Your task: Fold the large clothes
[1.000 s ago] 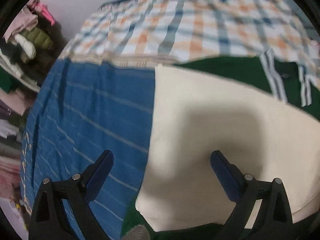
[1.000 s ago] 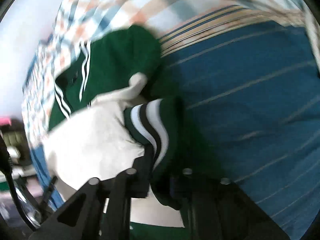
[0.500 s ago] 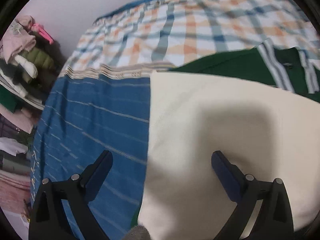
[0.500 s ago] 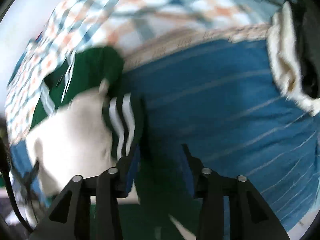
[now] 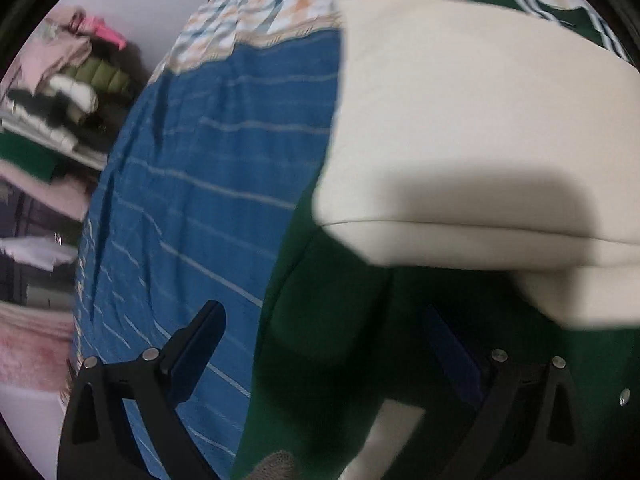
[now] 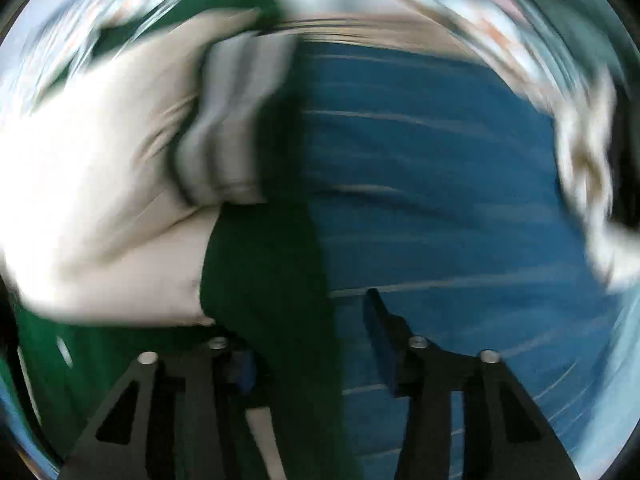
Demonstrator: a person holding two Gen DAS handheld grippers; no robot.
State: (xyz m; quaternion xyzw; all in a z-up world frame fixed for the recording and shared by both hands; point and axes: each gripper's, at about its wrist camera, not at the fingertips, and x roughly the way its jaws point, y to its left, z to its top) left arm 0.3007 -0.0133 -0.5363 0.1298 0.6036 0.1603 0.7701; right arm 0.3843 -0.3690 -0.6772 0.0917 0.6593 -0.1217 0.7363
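Note:
A green and cream jacket lies on the bed. In the left wrist view its cream sleeve (image 5: 460,128) lies folded across the green body (image 5: 340,320). My left gripper (image 5: 320,344) is open, its fingers wide apart over the green hem. In the blurred right wrist view the cream sleeve (image 6: 100,184) ends in a striped green cuff (image 6: 236,120) on the green body (image 6: 272,280). My right gripper (image 6: 312,332) is open, with green fabric lying between its jaws.
The jacket lies on a blue striped bedspread (image 5: 208,184) with a plaid sheet (image 5: 288,12) beyond it. Stacked clothes on shelves (image 5: 60,92) stand at the left. A pale crumpled cloth (image 6: 588,184) lies at the bed's right.
My right gripper let go of the striped cuff and opened, then swung fast. My left gripper pulled back toward the hem, so the green body now fills the near view.

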